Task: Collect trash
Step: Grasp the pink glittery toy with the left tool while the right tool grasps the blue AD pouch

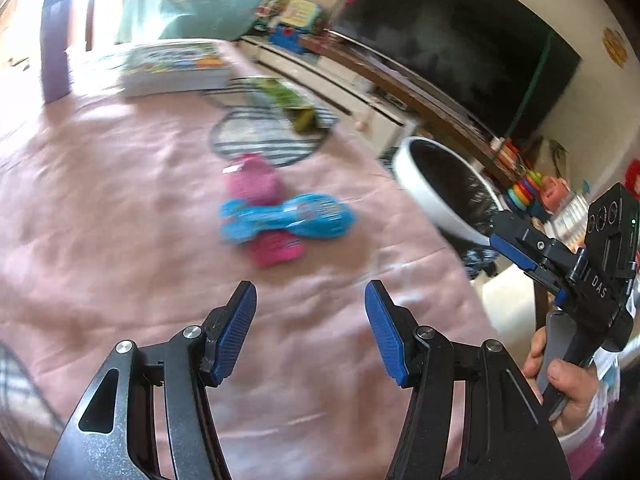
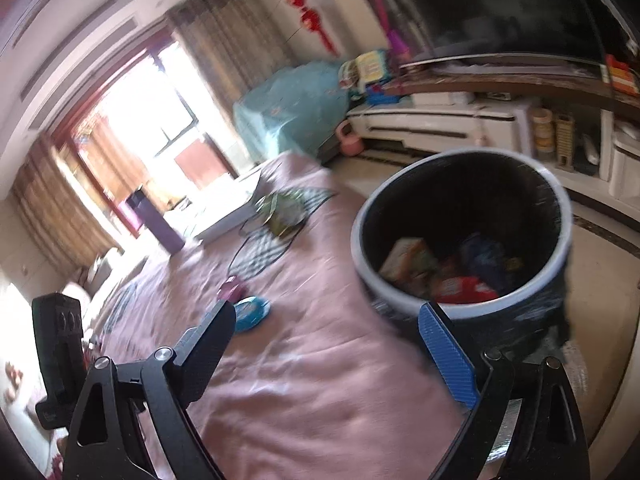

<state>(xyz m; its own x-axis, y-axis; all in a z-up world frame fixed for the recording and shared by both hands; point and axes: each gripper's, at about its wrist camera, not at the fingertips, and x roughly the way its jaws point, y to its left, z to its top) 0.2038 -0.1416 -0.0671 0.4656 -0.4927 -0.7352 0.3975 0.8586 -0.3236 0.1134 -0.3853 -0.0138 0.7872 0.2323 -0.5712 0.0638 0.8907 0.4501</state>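
A pink quilted bed [image 1: 120,200] is seen under a blue wrapper [image 1: 286,220] and pink wrapper [image 1: 256,184] mid-bed. The lined trash bin [image 2: 460,240] is parked off its right edge, TV stand [image 2: 440,124] behind. Left gripper [image 1: 310,320] and right gripper [image 2: 328,344] are both spread wide, nothing held.

Probably a home living room, television [image 1: 448,40], curtained window [image 2: 160,120], toys [image 1: 524,190]

Right gripper [image 2: 332,332] gapes empty above the pink cloth [image 2: 304,360]; beside it a lined bin [image 2: 460,236] holds what look like wrappers [image 2: 452,276]
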